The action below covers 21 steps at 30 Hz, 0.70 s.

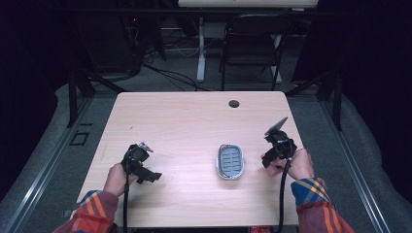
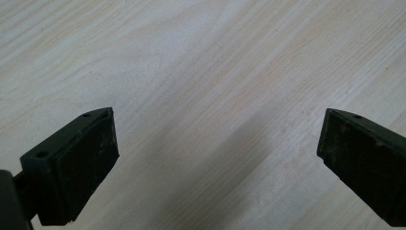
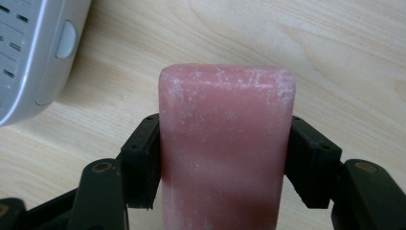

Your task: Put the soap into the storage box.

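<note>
Two claws work my bench (image 1: 194, 116): my right claw (image 3: 225, 158) clamps a pink soap bar (image 3: 225, 143), poised at three o'clock of the grey soap dish (image 1: 230, 161), likely for placing. My left claw (image 2: 215, 158) idles apart at nine o'clock.

I see a wooden table (image 1: 194, 121) with a grommet hole (image 1: 234, 104), a black folding chair (image 1: 252, 46) and floor cables (image 1: 170, 73) behind it.
</note>
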{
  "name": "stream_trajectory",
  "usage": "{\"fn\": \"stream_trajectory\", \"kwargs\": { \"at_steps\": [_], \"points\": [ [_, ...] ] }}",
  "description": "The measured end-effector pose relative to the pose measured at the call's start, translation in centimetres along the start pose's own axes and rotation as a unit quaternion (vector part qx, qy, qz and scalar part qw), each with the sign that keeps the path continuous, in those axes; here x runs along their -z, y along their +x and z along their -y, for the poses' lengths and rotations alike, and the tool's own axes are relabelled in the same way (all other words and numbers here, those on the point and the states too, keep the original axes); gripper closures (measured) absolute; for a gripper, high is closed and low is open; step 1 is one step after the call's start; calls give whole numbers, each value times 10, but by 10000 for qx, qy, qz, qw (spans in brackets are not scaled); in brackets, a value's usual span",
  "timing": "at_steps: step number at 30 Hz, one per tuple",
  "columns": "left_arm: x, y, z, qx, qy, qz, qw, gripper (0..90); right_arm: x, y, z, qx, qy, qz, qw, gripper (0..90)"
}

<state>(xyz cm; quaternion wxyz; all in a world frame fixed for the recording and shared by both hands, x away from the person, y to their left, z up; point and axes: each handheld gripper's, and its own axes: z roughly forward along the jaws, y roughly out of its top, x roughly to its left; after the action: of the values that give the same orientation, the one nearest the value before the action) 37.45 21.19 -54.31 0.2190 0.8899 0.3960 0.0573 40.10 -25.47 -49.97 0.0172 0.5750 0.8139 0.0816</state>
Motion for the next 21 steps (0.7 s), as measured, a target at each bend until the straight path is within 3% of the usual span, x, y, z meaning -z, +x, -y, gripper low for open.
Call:
{"fn": "stream_trajectory", "kwargs": {
  "at_steps": [21],
  "points": [
    [0, 1, 0, -1, 10, 14, 10000, 2, 18, 19, -11, 324, -71, -67, 9994, 372]
  ]
}}
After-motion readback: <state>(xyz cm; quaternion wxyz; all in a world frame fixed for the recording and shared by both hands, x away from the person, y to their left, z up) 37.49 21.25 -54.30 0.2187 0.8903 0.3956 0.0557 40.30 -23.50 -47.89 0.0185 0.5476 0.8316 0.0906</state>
